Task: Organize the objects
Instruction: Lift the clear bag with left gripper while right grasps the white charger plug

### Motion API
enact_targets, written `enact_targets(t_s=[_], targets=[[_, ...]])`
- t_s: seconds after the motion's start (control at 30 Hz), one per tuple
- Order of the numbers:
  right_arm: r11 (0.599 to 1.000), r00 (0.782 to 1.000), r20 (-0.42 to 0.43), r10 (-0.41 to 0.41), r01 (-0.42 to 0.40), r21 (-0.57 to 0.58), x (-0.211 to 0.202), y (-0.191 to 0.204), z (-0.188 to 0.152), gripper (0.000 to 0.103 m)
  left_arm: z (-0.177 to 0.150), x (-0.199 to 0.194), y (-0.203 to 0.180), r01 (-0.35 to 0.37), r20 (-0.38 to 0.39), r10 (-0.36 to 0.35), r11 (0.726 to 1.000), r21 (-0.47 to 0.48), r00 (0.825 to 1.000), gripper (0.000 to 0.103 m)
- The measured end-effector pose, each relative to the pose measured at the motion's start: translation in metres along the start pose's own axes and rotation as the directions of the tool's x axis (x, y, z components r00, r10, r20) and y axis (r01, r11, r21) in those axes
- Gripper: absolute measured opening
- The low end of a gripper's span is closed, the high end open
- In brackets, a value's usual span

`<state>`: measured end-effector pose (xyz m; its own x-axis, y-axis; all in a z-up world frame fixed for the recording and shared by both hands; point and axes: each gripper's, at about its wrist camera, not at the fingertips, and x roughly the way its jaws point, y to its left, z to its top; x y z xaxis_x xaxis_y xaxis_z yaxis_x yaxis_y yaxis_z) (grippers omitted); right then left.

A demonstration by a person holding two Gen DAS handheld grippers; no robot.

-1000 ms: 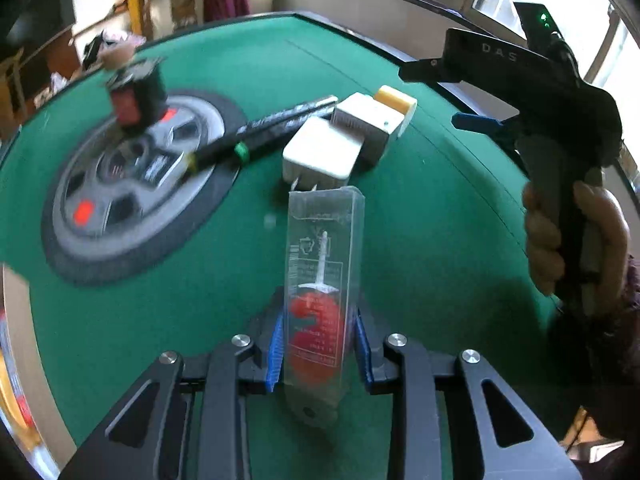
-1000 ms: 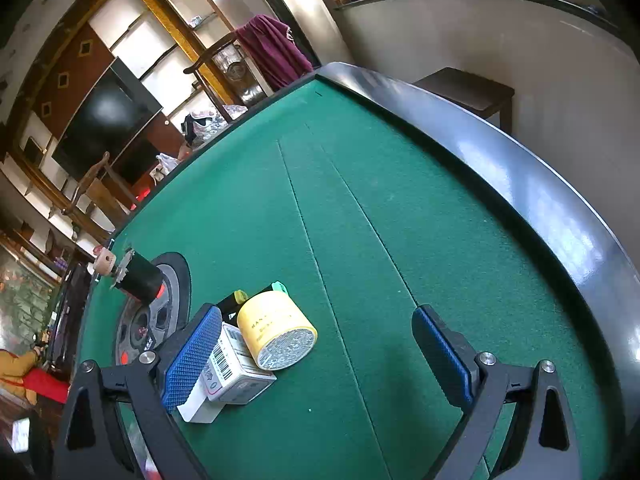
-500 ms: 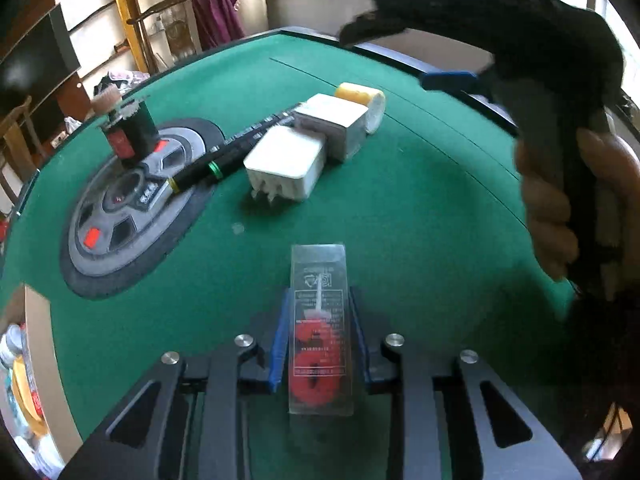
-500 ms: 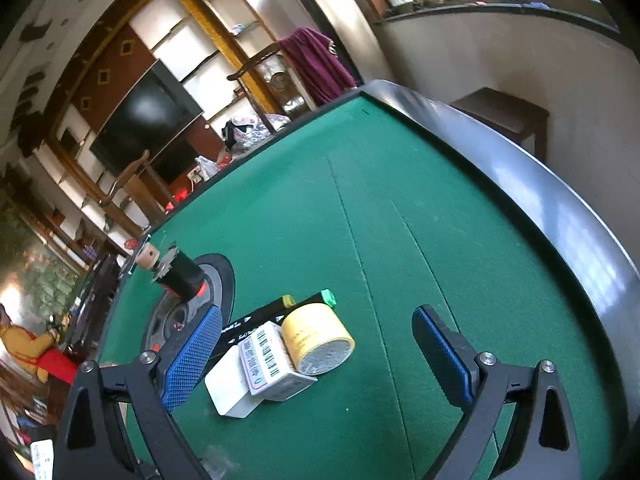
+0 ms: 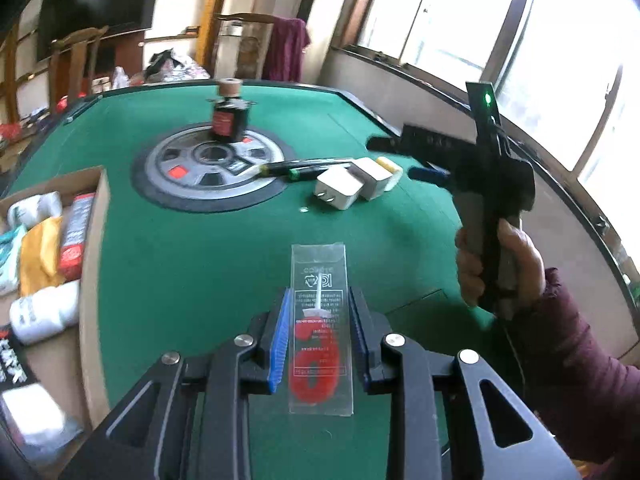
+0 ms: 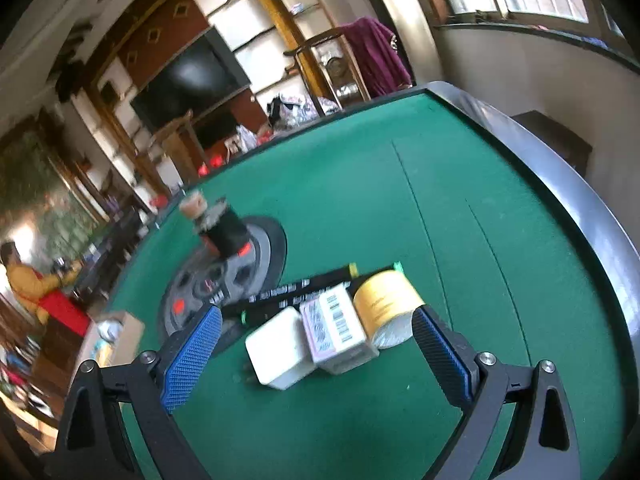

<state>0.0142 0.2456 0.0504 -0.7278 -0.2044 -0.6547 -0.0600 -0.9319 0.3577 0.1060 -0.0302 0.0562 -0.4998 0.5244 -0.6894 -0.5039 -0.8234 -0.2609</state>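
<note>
Two grippers are working over the green counter [image 5: 192,256]. The left gripper [image 5: 318,330] is clenching its jaws on a clear packet with a red number candle [image 5: 319,332], holding it near the counter's near edge. The right gripper [image 6: 316,354] is hanging with jaws spread wide around a row of a white charger [image 6: 278,352], a small barcode box [image 6: 336,326] and a yellow roll [image 6: 386,304], touching none. A cardboard box [image 5: 90,240] is sitting at the left.
</note>
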Motion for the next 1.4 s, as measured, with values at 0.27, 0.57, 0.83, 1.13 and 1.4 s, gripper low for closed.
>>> enact_targets(t_s=[0.27,0.57,0.83,1.13,1.4], targets=[[0.932,0.927,-0.147,0.346,-0.322,0.167,0.000,0.028,-0.035,0.099,-0.014,-0.032,0.013,0.086,0.062,-0.084,0.996,-0.031,0.995,0.027],[0.974,0.983,-0.181,0.001,0.041,0.225,0.043,0.045,-0.022,0.098,-0.037,-0.056,0.037,0.128,0.111,-0.117,0.987,-0.096,0.987,0.027],[0.912,0.936,-0.197,-0.292,0.334,0.236,0.065,0.060,-0.007,0.086,-0.047,-0.059,0.050,0.155,0.117,-0.142,0.982,-0.108,0.983,0.027],[0.931,0.935,-0.207,-0.287,0.323,0.168,0.053,0.048,-0.011,0.053,-0.052,-0.062,0.061,0.174,0.127,-0.158,0.977,-0.126,0.979,0.027],[0.975,0.968,-0.218,-0.123,0.159,0.158,0.022,0.045,-0.040,0.051,-0.050,-0.063,0.052,0.166,0.129,-0.149,0.977,-0.136,0.980,0.027]])
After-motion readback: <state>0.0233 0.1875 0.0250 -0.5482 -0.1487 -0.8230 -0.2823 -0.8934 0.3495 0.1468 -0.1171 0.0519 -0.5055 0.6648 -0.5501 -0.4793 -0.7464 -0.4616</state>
